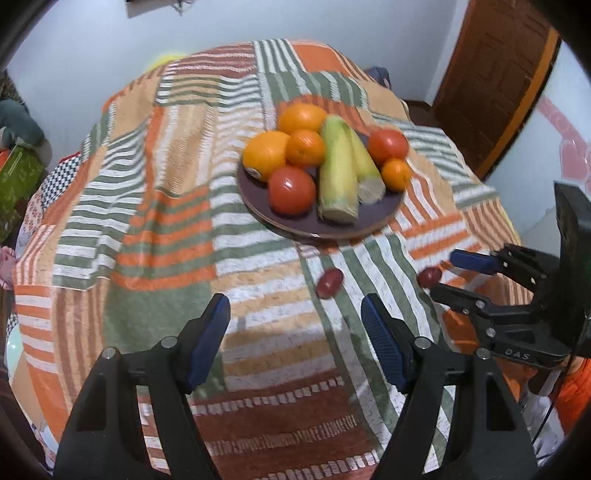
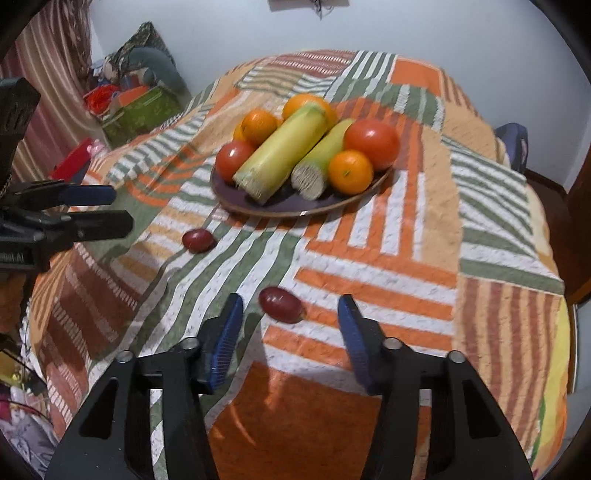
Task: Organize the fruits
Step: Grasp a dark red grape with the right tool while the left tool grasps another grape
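A dark plate [image 1: 373, 214] [image 2: 332, 205] on the patchwork cloth holds oranges [image 1: 266, 152] [image 2: 350, 171], two tomatoes [image 1: 291, 190] [image 2: 372, 143] and two corn cobs [image 1: 338, 173] [image 2: 284, 151]. Two dark red grapes lie on the cloth in front of the plate: one [image 1: 329, 282] [image 2: 198, 240] is nearer my left gripper, the other [image 1: 429, 276] [image 2: 281, 304] lies just ahead of my right gripper. My left gripper [image 1: 295, 321] [image 2: 114, 210] is open and empty. My right gripper [image 2: 291, 317] [image 1: 443, 271] is open and empty, with the nearer grape just beyond its fingertips.
The cloth [image 1: 166, 221] [image 2: 406, 258] drapes over the table's rounded edges. A green box [image 2: 144, 110] and clutter stand at the far left by a striped curtain [image 2: 55, 74]. A wooden door [image 1: 495, 85] is at the right. A wall [image 2: 443, 29] runs behind the table.
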A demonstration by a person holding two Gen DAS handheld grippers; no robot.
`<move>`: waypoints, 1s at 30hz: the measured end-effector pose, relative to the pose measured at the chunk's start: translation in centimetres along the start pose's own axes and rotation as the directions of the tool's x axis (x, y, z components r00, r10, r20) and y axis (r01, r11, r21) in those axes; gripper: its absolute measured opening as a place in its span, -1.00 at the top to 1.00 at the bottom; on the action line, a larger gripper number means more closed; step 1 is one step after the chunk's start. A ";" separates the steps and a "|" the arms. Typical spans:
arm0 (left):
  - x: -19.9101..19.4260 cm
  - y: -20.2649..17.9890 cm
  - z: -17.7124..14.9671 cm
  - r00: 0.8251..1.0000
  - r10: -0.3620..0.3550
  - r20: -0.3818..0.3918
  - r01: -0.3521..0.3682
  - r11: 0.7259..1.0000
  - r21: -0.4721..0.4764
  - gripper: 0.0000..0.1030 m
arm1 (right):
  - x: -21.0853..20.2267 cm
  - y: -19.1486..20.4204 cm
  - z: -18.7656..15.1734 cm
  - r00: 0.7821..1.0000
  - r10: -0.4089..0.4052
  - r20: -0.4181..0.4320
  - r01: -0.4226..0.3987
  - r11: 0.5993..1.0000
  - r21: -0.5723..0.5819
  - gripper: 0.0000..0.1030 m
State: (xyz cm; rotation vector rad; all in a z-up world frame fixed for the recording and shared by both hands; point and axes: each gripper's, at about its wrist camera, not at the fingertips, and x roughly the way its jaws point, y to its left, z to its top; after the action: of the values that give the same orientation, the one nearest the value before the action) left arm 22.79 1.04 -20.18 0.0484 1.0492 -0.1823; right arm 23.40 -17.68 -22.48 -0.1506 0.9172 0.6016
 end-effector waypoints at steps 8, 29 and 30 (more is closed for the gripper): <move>2.1 -1.6 0.3 1.000 -0.012 -0.025 0.013 0.998 0.061 -0.22 | 1.1 0.2 -0.2 1.000 0.007 -0.018 -0.007 1.000 -0.016 0.45; 6.8 -2.0 1.6 0.995 -0.028 -0.097 0.033 0.998 0.055 0.40 | -0.1 -1.1 0.1 0.999 0.038 0.033 -0.039 0.999 0.016 0.51; 6.8 -2.0 1.6 0.995 -0.030 -0.096 0.035 0.998 0.059 0.42 | -0.1 -1.2 0.1 0.999 0.039 0.034 -0.039 0.999 0.018 0.51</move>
State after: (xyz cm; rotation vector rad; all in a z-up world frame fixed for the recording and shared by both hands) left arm 27.09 -2.01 -25.18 0.0953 1.1397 -0.2431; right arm 24.09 -18.67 -22.46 -0.1055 0.8949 0.6298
